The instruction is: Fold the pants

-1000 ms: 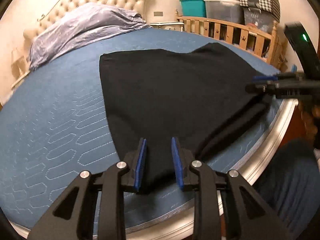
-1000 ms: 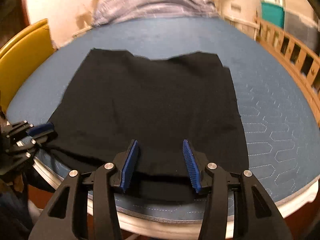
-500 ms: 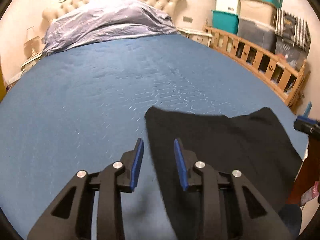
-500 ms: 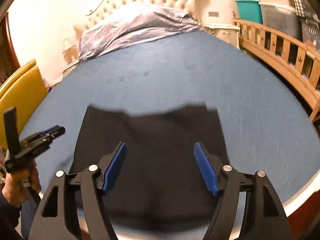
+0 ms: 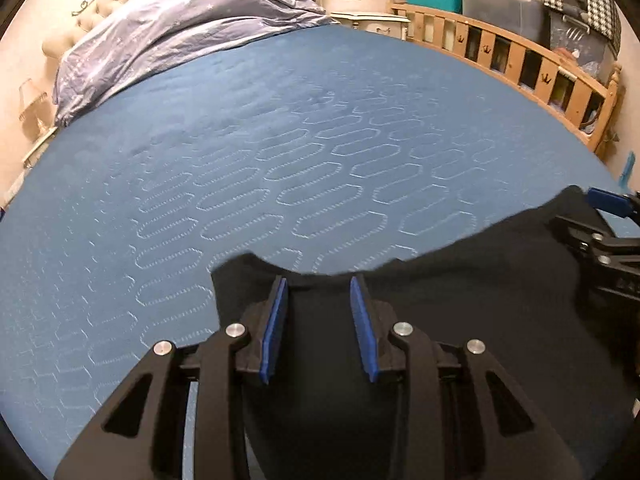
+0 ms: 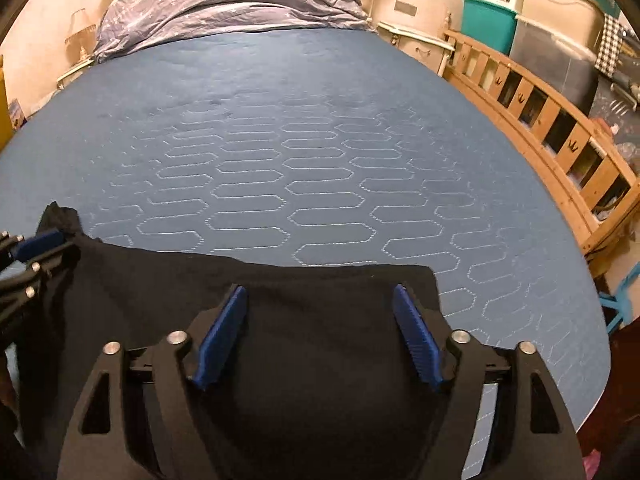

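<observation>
Step in hand: the fold over looks just made; the pants (image 6: 320,340) are lying as a short black stack, and both grippers are letting go of it, judging by how the cloth lies flat with no corner raised.
Pants: lying on the bed (image 6: 320,152) at its near edge, well apart from the duvet (image 6: 224,0) at the headboard end; the far edge of the stack is running roughly straight across, with one small corner sticking up at its left end.
Right gripper (image 6: 320,332): jaws are opening wide, hovering over the right half of the pants; cloth is showing between the pads, but the pads are not pressing on it, so nothing is held.
Left gripper (image 5: 318,324): jaws are parted a little and empty, sitting over the left corner of the pants, with cloth showing below the gap and not pinched.
Pose: both grippers are pointing steeply down and forward over the pants, side by side, each one's fingers showing at the edge of the other's view.
Next move calls for: deciding whether another fold is needed; if so, both grippers need to come down onto one edge of the pants, nip all layers together and carry them across evenly so the stack is not skewing.
Risk: thin stacked layers may be slipping apart if only the top one is caught.
</observation>
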{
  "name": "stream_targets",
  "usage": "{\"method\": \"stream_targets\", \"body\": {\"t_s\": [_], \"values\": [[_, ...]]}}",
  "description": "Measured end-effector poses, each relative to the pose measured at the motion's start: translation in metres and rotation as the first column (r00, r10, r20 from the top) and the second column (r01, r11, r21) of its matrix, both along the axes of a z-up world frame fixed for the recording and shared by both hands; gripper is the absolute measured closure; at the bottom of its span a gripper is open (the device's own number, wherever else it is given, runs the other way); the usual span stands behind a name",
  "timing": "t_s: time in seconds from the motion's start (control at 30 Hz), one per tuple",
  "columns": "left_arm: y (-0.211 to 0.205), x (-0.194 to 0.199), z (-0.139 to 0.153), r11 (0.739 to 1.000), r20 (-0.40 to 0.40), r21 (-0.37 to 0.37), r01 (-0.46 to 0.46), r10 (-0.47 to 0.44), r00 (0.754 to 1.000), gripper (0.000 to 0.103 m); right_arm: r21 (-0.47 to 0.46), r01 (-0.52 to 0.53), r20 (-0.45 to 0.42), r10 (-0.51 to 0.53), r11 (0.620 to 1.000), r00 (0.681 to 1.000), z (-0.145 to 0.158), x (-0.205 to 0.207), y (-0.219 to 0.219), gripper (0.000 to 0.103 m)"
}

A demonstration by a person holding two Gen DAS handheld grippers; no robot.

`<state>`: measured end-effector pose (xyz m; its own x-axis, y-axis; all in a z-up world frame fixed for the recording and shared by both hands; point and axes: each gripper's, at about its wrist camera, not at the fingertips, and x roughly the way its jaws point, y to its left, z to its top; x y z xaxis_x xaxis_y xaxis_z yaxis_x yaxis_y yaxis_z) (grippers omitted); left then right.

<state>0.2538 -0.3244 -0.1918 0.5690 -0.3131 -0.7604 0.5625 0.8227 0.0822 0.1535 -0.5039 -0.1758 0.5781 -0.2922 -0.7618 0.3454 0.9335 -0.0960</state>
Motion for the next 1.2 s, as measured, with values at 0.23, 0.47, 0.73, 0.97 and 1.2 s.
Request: {"method": "stream_targets", "body": {"t_s": [0.23,0.47,0.73,0.97,1.2], "values": [[0.003,0.019,-0.006,0.999,0.007,0.000,-0.038,0.038,0.999,0.069,0.011,0.021,0.013,-0.021,1.000,1.000,-0.010,-0.002,-0.004,0.022],[0.027,0.025,0.014,0.986,0.007,-0.106,-0.128,0.129,0.992,0.058,0.103,0.042,0.007,-0.043,0.994,0.999,-0.017,0.001,-0.018,0.016],[0.107,0.034,0.018,0.908,-0.253,-0.358,-0.218,0.131,0.959,0.038,0.307,0.049,0.106,-0.086,0.950,0.991,0.023,-0.034,-0.078,0.015],[0.112,0.047,-0.010,0.880,-0.388,-0.435,-0.192,0.009,0.921,0.045,0.611,-0.100,0.066,0.075,0.786,0.995,-0.015,-0.025,-0.120,0.015],[0.093,0.057,-0.016,0.895,-0.421,-0.428,-0.125,-0.075,0.904,0.072,0.616,-0.122,0.073,0.098,0.778,0.992,-0.025,-0.020,-0.121,0.041]]}}
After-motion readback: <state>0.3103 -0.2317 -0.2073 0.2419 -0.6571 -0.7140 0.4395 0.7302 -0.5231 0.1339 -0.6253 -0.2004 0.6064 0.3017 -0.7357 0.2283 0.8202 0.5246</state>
